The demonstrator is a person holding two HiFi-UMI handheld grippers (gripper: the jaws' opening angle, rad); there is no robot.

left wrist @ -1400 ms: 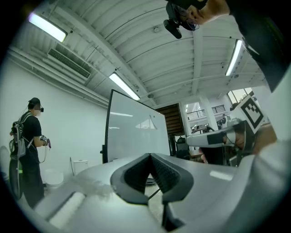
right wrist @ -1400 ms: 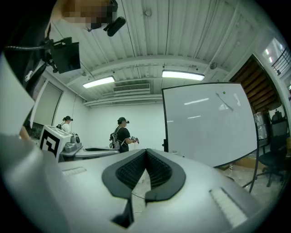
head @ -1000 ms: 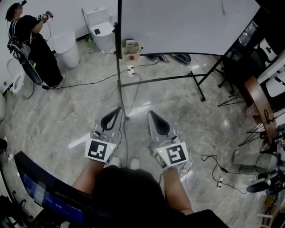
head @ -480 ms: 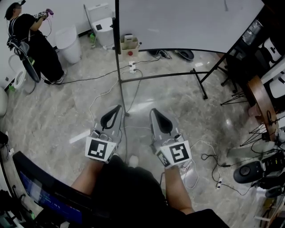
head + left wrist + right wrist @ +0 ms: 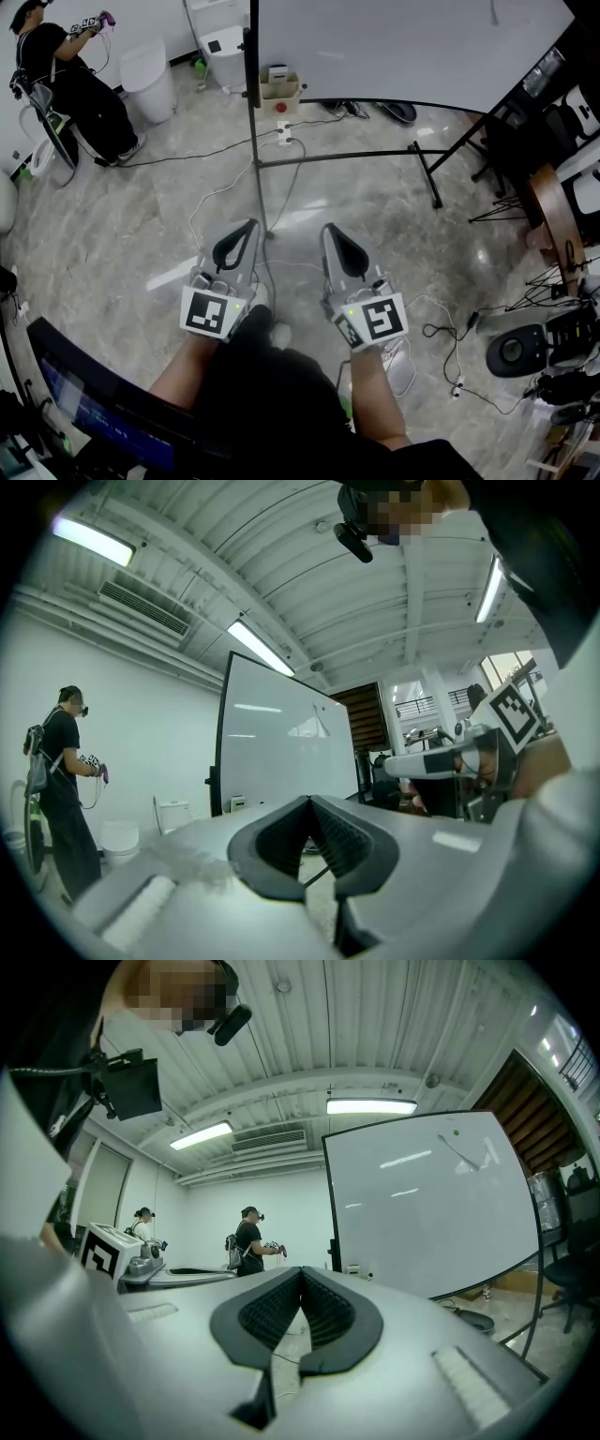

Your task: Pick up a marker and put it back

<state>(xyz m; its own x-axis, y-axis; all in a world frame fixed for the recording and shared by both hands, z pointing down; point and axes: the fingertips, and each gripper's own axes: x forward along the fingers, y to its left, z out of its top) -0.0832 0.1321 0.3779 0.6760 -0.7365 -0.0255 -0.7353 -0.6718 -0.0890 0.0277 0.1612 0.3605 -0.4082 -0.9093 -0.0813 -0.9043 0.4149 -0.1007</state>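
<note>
Well, grey left gripper (image 5: 248, 225) and grey right gripper (image 5: 329, 230) both have jaws together w/ nothing between; no marker shows in any view, and the large white whiteboard on black stand (image 5: 403, 47) lies straight ahead, approx. equally near both.

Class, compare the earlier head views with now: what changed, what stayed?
The whiteboard and power strip have slid slightly up the head view; nothing was grasped or released. The left gripper and right gripper stay shut, empty, side by side above the floor.
</note>
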